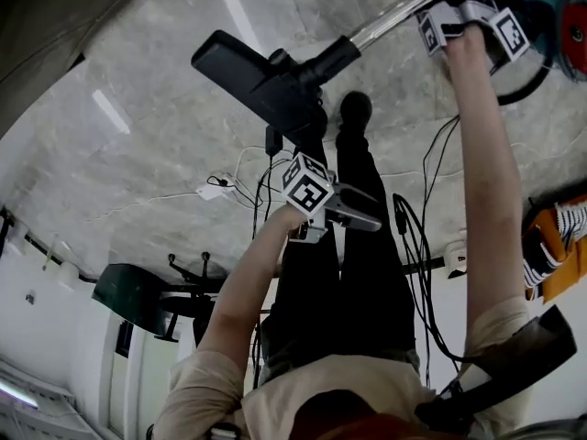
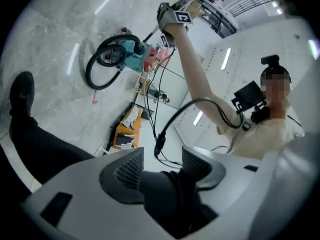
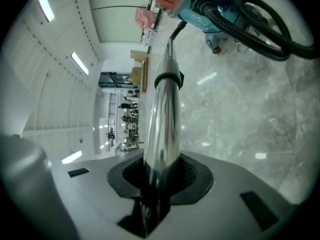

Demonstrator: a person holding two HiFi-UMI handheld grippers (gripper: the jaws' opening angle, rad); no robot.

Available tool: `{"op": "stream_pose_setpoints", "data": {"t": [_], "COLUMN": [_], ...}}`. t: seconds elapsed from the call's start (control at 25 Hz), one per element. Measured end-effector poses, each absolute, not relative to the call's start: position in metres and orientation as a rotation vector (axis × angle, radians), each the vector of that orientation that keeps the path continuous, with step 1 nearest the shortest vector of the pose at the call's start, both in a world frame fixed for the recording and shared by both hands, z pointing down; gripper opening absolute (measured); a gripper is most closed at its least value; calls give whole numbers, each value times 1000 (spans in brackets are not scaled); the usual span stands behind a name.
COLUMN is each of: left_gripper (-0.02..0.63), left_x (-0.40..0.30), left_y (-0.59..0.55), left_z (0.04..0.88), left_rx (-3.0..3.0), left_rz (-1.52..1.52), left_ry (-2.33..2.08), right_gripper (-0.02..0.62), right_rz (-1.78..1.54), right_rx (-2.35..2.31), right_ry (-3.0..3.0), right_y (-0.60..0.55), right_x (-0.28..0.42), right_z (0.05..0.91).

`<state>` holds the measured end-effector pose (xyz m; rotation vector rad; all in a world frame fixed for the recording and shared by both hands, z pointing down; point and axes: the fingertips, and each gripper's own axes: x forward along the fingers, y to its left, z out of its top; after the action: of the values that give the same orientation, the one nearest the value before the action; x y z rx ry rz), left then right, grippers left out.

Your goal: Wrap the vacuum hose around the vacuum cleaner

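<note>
Two-handed setup: right tongs clamped on chrome wand to steer hose toward vacuum cleaner; left tongs spread, empty, free to guide hose

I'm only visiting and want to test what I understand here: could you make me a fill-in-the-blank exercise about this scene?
The right gripper is shut on the vacuum's shiny metal tube, while the left gripper holds ____.
The hose looping from the teal vacuum cleaner is ____ in colour.
The vacuum cleaner stands on the pale marble ____.
Missing words: nothing; black; floor.
</note>
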<state>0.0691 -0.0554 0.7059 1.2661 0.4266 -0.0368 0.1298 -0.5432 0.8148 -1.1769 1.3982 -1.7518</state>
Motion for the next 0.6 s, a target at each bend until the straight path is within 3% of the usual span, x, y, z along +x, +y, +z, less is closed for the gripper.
{"op": "stream_pose_setpoints", "data": {"t": [0.2,0.36,0.6], "left_gripper": [244,244,244], "left_x": [9,-29,-32], "left_y": [-17,-36,-98], "left_z": [698,730,754], "left_rx": [1177,1157,1230], "left_rz": [66,104,122], "left_ry": [531,349,259], "right_gripper": [97,97,97], "right_rz": [-1909,-2154,-2287], "right_rx": [-1384,-1467,-1579], "right_ry": [1516,1728,1956], "right_y": [-504,-443,-348], "right_x": [173,190,236], "right_z": [872,925,956]}}
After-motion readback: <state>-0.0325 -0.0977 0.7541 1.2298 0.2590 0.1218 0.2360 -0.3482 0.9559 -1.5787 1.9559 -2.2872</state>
